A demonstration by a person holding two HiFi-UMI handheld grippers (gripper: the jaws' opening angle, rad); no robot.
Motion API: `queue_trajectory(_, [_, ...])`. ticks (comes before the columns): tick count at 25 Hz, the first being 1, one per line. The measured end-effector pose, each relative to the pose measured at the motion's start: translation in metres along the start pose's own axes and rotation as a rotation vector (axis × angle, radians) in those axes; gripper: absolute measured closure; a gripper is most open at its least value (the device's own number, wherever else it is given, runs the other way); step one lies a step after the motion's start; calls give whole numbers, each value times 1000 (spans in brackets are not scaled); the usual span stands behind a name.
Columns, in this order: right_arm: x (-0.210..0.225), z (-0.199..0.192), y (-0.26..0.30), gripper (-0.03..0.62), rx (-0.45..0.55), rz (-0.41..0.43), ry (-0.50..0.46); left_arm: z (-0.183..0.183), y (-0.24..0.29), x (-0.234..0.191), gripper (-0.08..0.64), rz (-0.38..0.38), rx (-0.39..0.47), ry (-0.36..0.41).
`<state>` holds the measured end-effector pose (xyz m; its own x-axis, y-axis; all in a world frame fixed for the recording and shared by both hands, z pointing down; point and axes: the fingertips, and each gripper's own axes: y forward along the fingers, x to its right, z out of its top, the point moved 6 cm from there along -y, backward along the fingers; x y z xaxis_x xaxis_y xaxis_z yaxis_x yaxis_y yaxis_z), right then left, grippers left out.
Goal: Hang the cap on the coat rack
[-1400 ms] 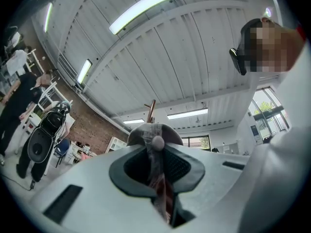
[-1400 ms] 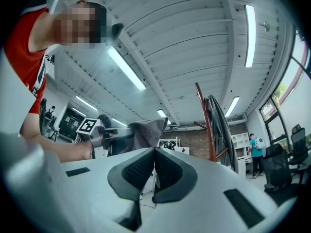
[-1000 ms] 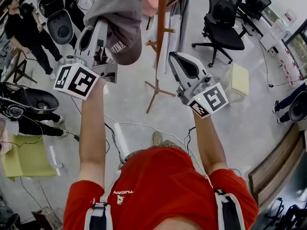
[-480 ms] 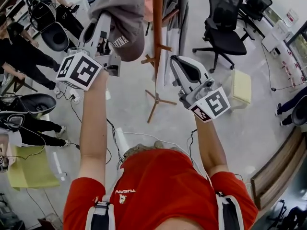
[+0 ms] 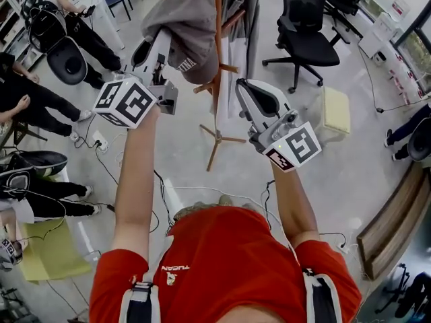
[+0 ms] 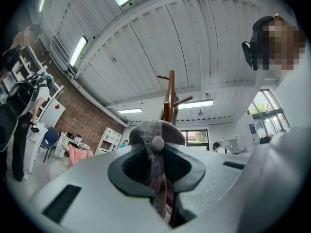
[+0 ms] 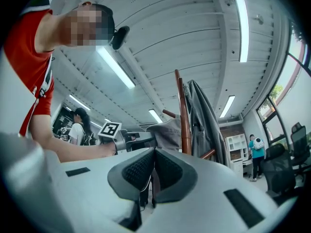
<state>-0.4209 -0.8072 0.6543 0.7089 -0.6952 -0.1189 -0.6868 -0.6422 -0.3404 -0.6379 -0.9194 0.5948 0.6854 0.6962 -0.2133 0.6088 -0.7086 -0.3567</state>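
Head view: left gripper (image 5: 160, 44) is raised with the grey cap (image 5: 187, 20) at its tips. The cap is up against the pole of the wooden coat rack (image 5: 217, 93), beside the upper pegs; can't tell if it sits on a peg. Right gripper (image 5: 241, 86) is lower, on the other side of the pole, just beside it, carrying nothing. A grey coat (image 5: 253, 12) hangs on the rack's far side. A black office chair (image 5: 306, 42) stands well apart.

Left gripper view: left gripper (image 6: 156, 174) jaws are opening, with a fold of the cap (image 6: 146, 130) between the pads and both pads on the fabric. The crown with its top button sits over the jaw tips. The coat rack (image 6: 170, 101) top and one peg stick up right behind the crown.

Right gripper view: right gripper (image 7: 154, 165) pads are pressed together with nothing between them. Past the tips are the coat rack (image 7: 182, 115) pole, the grey coat (image 7: 206, 115) on it, and the cap (image 7: 166, 132) touching the pole's left side with the left gripper (image 7: 127, 142) on it.
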Motion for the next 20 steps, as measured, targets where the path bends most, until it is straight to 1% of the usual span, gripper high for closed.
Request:
queue_trajectory(2, [-2, -2, 2, 569, -6, -4, -2, -7, 0, -3, 490, -18, -21, -8])
queue_trajectory(3, [-3, -3, 3, 569, -8, -6, -3, -11, 0, -5, 466, -30, -30, -10])
queue_trajectory(4, [-4, -3, 4, 569, -11, -9, -5, -13, -1, -5, 434, -43, -37, -12])
queue_trajectory(7, [-7, -1, 5, 569, -18, -17, -9, -18, -7, -4, 305, -81, -52, -8])
queue_trajectory(9, [-9, -1, 7, 569, -24, -23, -7, -21, -14, -4, 265, -97, -68, 2])
queue_trajectory(11, [-12, -3, 9, 569, -30, -27, -3, -26, -23, -6, 251, -100, -93, 13])
queue_trajectory(14, [-15, -7, 13, 569, -35, -23, 4, -39, -38, -6, 249, -96, -135, 20])
queue_trajectory(17, [-20, -11, 16, 569, -37, -16, 10, -53, -59, 4, 249, -97, -172, 30])
queue_trajectory(20, [-26, -14, 18, 568, -38, -10, 16, -61, -78, 17, 251, -96, -183, 37])
